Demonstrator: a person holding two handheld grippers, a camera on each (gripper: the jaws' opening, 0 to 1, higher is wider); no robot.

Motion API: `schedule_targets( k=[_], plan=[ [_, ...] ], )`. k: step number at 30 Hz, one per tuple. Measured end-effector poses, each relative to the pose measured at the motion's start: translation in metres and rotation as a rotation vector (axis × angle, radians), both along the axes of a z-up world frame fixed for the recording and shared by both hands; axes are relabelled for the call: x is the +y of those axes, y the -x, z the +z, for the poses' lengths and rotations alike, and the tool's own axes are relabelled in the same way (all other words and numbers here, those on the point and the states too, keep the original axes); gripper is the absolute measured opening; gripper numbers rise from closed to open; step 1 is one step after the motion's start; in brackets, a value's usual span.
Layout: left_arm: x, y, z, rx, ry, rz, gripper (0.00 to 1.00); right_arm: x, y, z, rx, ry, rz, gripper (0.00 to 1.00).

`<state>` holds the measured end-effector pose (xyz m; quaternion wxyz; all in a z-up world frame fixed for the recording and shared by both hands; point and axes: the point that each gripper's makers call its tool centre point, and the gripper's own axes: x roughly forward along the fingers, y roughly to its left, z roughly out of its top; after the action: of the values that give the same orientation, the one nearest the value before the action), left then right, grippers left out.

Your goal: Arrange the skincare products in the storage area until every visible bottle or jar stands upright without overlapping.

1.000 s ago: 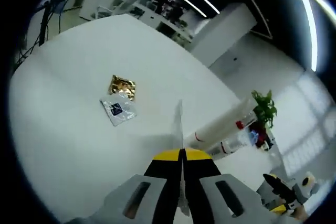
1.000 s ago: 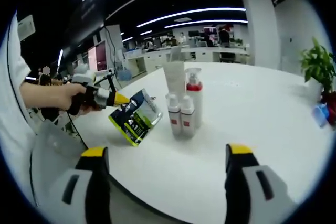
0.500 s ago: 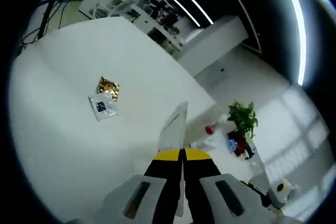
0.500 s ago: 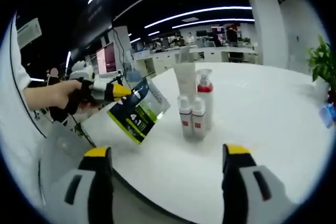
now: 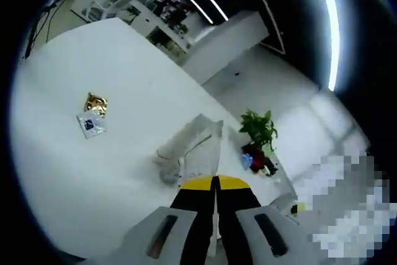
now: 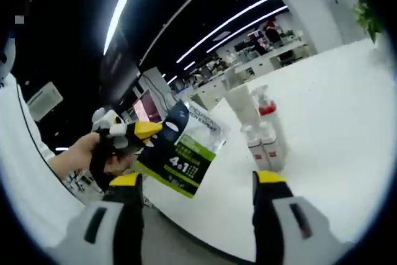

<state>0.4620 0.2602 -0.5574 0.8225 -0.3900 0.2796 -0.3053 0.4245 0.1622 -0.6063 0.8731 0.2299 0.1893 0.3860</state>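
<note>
Left gripper (image 6: 146, 130), jaws clenched on the sachet (image 6: 183, 150), holds it off the table's (image 6: 347, 122) near edge; right gripper (image 6: 195, 181) gapes empty. It should land clear of the bottles (image 6: 263, 134), label showing.

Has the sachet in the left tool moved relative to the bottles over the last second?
Yes. In the right gripper view the sachet, held by the left tool, has risen off the table; it stays left of the bottles.

Left gripper (image 5: 214, 181) jaws pinching sachet (image 5: 201, 153), white table (image 5: 93, 172) beyond
</note>
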Motion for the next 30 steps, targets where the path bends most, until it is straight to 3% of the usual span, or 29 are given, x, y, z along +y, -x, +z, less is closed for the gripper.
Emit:
schedule_targets(
  k=[4, 9, 13, 17, 23, 28, 30],
  plan=[
    [-0.012, 0.015, 0.014, 0.003, 0.051, -0.084, 0.00, 0.008, 0.000, 0.009, 0.024, -0.107, 0.003, 0.69],
    [-0.026, 0.028, 0.044, -0.014, 0.208, -0.166, 0.00, 0.009, -0.005, 0.021, 0.050, -0.267, -0.018, 0.68],
    [-0.037, 0.038, 0.068, -0.034, 0.318, -0.245, 0.00, 0.010, -0.003, 0.038, 0.061, -0.438, 0.004, 0.68],
    [-0.041, 0.041, 0.081, -0.048, 0.374, -0.270, 0.00, 0.011, -0.002, 0.052, 0.070, -0.567, 0.025, 0.65],
    [-0.048, 0.045, 0.091, -0.060, 0.409, -0.303, 0.00, 0.012, 0.005, 0.069, 0.065, -0.693, 0.068, 0.39],
    [-0.045, 0.041, 0.092, -0.058, 0.442, -0.289, 0.00, 0.009, 0.005, 0.071, 0.049, -0.678, 0.062, 0.14],
    [-0.038, 0.036, 0.091, -0.078, 0.442, -0.257, 0.00, 0.003, 0.007, 0.074, 0.055, -0.711, 0.071, 0.07]
  ],
)
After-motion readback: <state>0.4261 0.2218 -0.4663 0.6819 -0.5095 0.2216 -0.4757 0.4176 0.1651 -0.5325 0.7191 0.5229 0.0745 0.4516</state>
